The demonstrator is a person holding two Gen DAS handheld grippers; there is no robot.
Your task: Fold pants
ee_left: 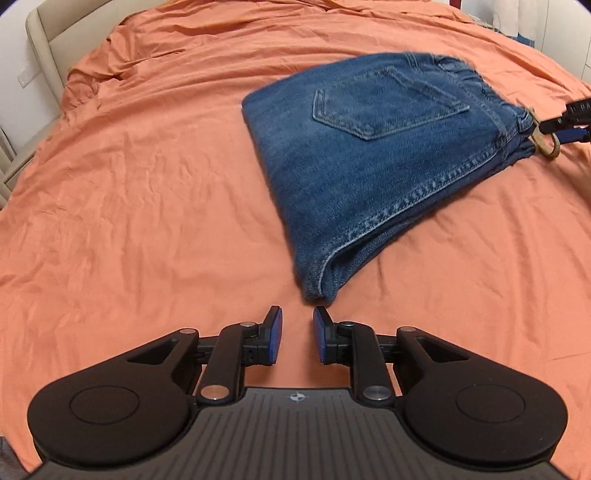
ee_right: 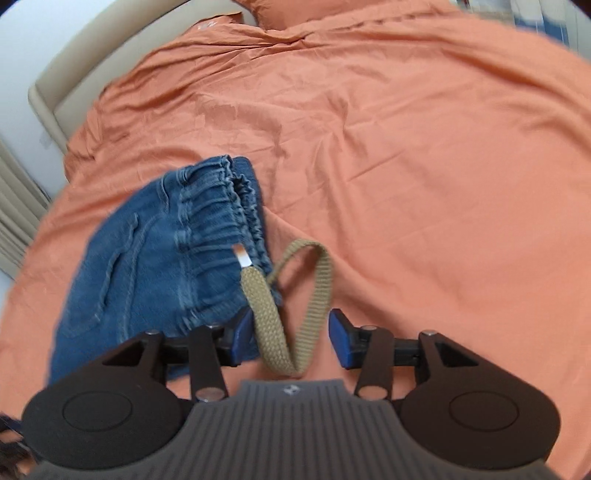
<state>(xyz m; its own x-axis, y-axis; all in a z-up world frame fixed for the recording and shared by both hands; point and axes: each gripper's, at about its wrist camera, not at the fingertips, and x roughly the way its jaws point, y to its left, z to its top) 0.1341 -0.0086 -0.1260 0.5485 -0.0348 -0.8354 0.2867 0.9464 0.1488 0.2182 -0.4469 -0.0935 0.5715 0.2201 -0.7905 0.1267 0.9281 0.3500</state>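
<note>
Folded blue jeans lie on the orange bedsheet, back pocket up, hem corner nearest me. My left gripper is open and empty, just short of that hem corner. In the right wrist view the jeans show their elastic waistband, with a tan drawstring looping out between the fingers. My right gripper is open at the waistband corner, its left pad against the denim. Its tip also shows at the far right of the left wrist view.
The orange sheet covers the whole bed, wrinkled, with a pillow at the head. A beige headboard and bedside furniture stand at the left.
</note>
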